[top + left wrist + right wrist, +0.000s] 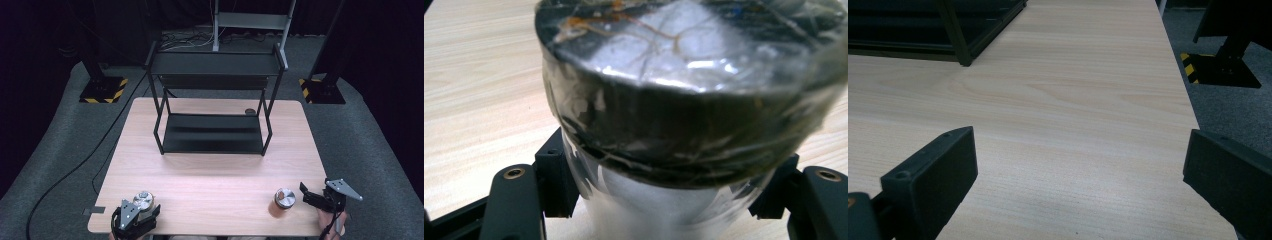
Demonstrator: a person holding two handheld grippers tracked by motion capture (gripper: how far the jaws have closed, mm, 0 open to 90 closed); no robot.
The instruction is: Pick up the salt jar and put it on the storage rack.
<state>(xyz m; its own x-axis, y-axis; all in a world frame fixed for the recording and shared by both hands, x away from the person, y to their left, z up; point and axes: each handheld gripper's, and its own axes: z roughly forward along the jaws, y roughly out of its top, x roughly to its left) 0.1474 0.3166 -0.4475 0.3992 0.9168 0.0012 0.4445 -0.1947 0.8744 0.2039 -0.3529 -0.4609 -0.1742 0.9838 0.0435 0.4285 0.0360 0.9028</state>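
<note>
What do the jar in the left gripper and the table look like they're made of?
The jar looks like clear glass or plastic, glossy with reflections; its lid seems shiny metal under crinkled film. The left gripper clamps it. The table looks like pale matte wood-grain laminate.

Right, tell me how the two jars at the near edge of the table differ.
The left jar sits clamped in the shut left gripper; the right jar stands free on the table, beside the open right gripper. The left jar's body looks pale, the right jar's brownish orange. Both are upright with silvery lids.
</note>
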